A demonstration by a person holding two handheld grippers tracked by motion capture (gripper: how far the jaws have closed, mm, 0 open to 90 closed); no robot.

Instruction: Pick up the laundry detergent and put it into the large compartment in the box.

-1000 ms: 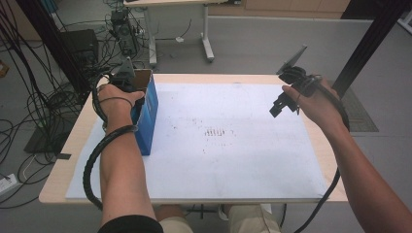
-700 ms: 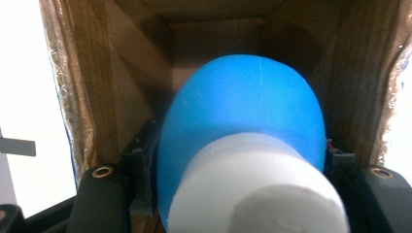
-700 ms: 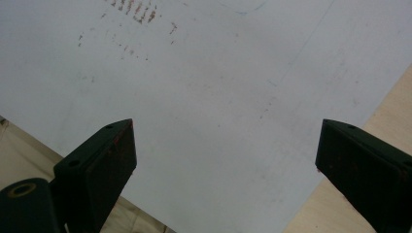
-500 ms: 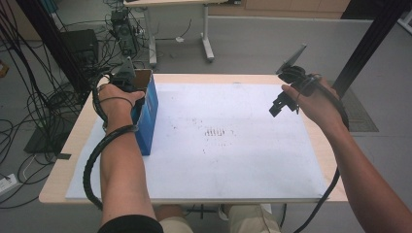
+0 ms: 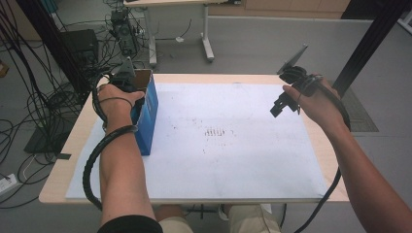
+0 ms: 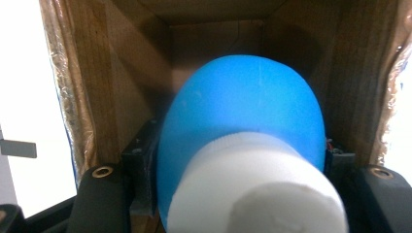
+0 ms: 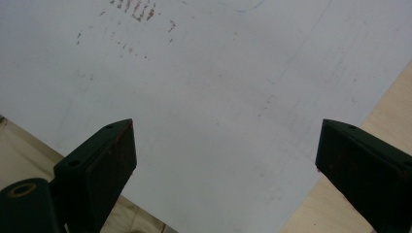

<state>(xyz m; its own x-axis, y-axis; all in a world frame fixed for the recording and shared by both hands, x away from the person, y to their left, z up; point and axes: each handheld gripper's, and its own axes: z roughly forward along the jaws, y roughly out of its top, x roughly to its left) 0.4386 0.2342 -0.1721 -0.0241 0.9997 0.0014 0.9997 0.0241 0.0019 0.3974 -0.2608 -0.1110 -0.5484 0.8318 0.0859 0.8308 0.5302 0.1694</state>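
Your left gripper (image 5: 127, 77) was down inside the open-topped blue cardboard box (image 5: 148, 114) standing at the left edge of the white sheet (image 5: 233, 145) on the light wooden table (image 5: 58, 179). In the left gripper view its jaws were clamped on either side of a blue rounded plastic bottle with a white screw cap (image 6: 243, 145), cap end toward the camera, the bottle body inside the box between its brown inner walls (image 6: 121, 87). Your left hand (image 5: 116, 99) sat against the box's top rim. Your right hand (image 5: 316, 99) held the right gripper (image 5: 279, 107) in the air above the right side of the sheet, well apart from the box. In the right gripper view its jaws stood wide apart with nothing between them, pointing down at bare sheet with faint brown scuff marks (image 7: 133, 9).
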